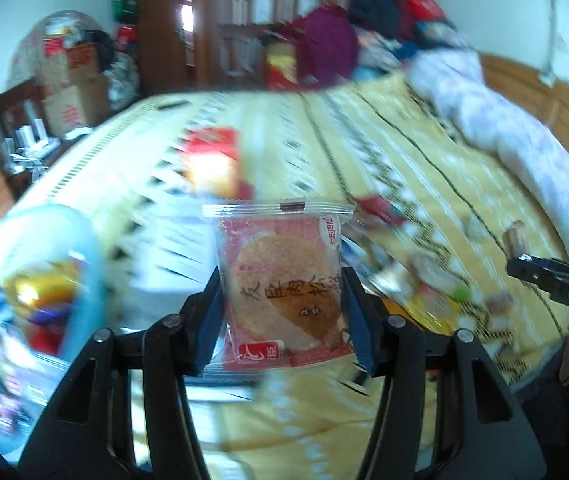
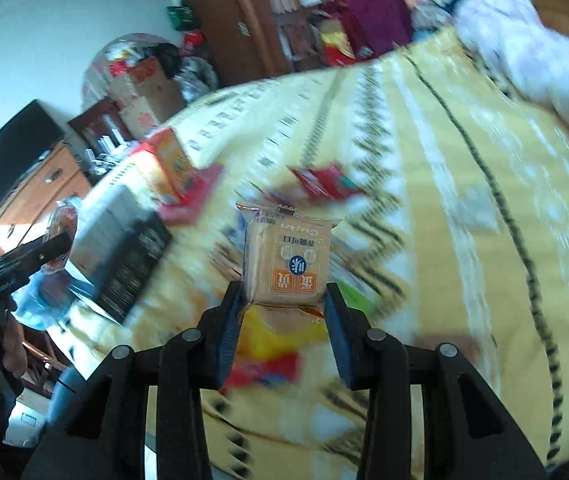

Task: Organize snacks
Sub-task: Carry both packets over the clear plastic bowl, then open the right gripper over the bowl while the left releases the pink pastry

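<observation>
Left tool (image 1: 280, 304) grips pink pastry packet (image 1: 280, 280); right tool (image 2: 284, 304) grips orange cracker packet (image 2: 287, 258), both held above yellow bed (image 2: 464, 200), background blurred

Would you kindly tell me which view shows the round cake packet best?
The left wrist view: the round cake packet sits sharp and centred in the left gripper. The right wrist view shows only that gripper's side, not the packet.

Motion blur smears the loose snack packets (image 2: 324, 182) on the bed (image 1: 424, 152), so their labels cannot be read. The blue container (image 1: 44, 280) at the left is blurred and cut off by the frame edge; its contents stay indistinct.
</observation>
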Tool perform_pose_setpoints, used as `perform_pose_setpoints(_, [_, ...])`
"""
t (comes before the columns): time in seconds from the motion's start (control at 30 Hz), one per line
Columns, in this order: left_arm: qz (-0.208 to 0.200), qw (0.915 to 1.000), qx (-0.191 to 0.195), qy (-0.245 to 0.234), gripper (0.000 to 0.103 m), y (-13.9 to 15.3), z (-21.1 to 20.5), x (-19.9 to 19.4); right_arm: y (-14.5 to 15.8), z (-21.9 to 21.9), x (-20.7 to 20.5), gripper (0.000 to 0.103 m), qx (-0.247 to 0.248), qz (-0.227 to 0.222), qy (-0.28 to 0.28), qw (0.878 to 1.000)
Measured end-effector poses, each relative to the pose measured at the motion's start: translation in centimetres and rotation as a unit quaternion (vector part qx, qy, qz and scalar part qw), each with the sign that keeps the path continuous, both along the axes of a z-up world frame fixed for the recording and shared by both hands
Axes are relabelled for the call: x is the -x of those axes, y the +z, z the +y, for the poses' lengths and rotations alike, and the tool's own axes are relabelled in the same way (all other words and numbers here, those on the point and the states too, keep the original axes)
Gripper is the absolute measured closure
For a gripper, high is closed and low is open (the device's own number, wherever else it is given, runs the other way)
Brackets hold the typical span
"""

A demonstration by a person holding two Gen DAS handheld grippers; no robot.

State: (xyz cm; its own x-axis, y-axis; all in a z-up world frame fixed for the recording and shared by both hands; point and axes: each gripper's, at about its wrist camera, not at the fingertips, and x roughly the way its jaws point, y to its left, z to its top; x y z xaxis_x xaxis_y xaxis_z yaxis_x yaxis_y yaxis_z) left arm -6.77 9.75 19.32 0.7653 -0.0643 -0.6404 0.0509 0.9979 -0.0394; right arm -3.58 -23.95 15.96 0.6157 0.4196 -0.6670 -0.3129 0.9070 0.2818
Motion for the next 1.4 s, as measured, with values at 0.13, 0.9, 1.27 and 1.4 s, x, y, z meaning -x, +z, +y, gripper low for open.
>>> perform_pose_setpoints(0.13, [-0.020,0.9974,-0.012,0.069,0.047,2.3,6.4,-0.5,3.8,5.6,-1.4,0.059,-0.007,-0.030,0.044,0.999])
perform_pose_setpoints(0.9, [0.026,0.9581,0.084,0.272,0.047,0.6,27.3,2.2,9.8,45.7,-1.4,0.059,-0.012,-0.022,0.328,0.944])
perform_pose_setpoints(1.27, [0.024,0.9571,0.097,0.272,0.047,0.5,28.3,2.8,7.3,49.4,-3.1,0.059,-0.001,0.037,0.330,0.943])
perform_pose_setpoints(1.4, [0.026,0.9566,0.095,0.274,0.047,0.4,28.5,2.9,6.8,49.8,-3.5,0.059,-0.002,0.048,0.330,0.943])
